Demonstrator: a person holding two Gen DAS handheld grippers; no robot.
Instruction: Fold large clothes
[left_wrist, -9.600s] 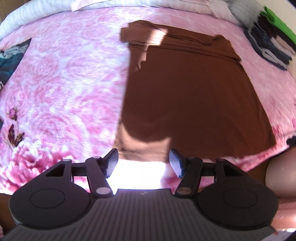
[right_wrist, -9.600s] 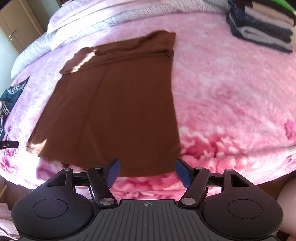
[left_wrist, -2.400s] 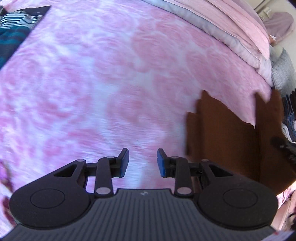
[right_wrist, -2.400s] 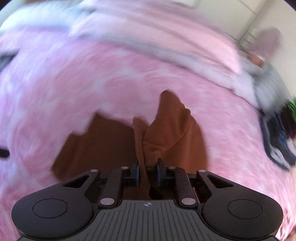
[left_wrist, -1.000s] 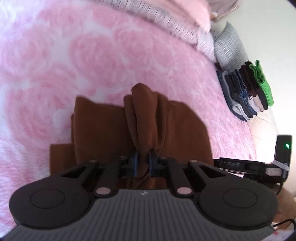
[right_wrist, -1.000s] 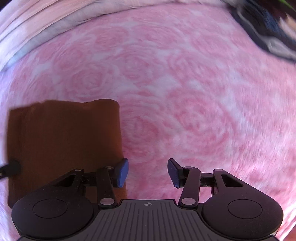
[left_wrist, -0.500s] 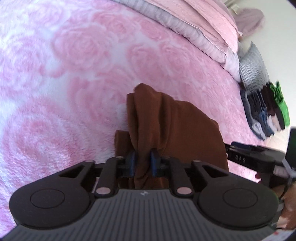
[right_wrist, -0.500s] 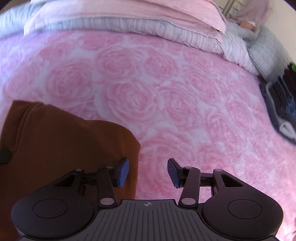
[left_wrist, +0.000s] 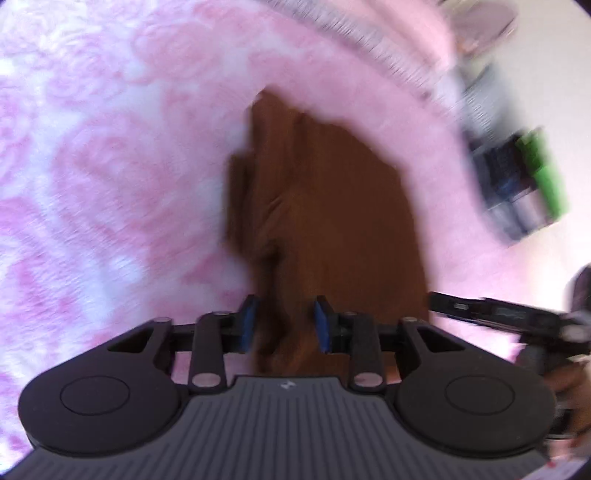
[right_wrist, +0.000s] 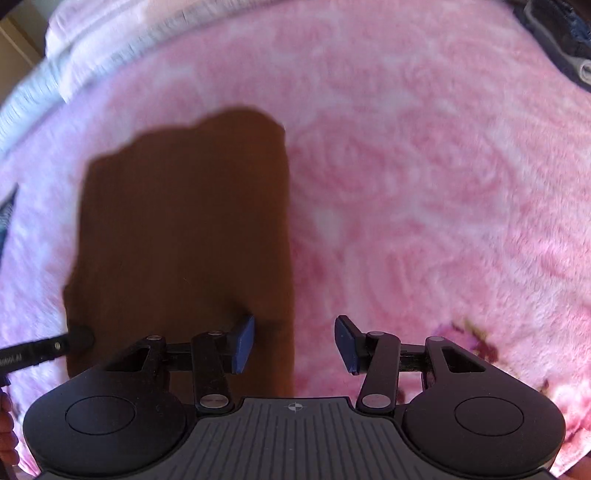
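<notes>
The brown garment (left_wrist: 332, 206) lies folded into a narrow rectangle on the pink rose blanket (left_wrist: 110, 184). My left gripper (left_wrist: 283, 330) hovers over its near left end. The blue pads stand apart, with a loose ridge of brown cloth between them and no visible pinch. In the right wrist view the garment (right_wrist: 184, 229) fills the left half. My right gripper (right_wrist: 294, 345) stands open over its near right edge, the left finger above the cloth and the right finger above the blanket (right_wrist: 406, 184). Both views are motion-blurred.
A stack of folded clothes (left_wrist: 517, 192) sits at the bed's right side and shows again at the top right (right_wrist: 565, 48). Grey-striped bedding (right_wrist: 92, 55) runs along the far edge. A dark striped cloth (right_wrist: 7, 210) lies at the left. A hand (left_wrist: 569, 384) shows at the right.
The left jaws, shut on a bunch of brown cloth a second ago, have parted and the cloth has sagged. The right gripper swung back over the garment's right edge, still open.
</notes>
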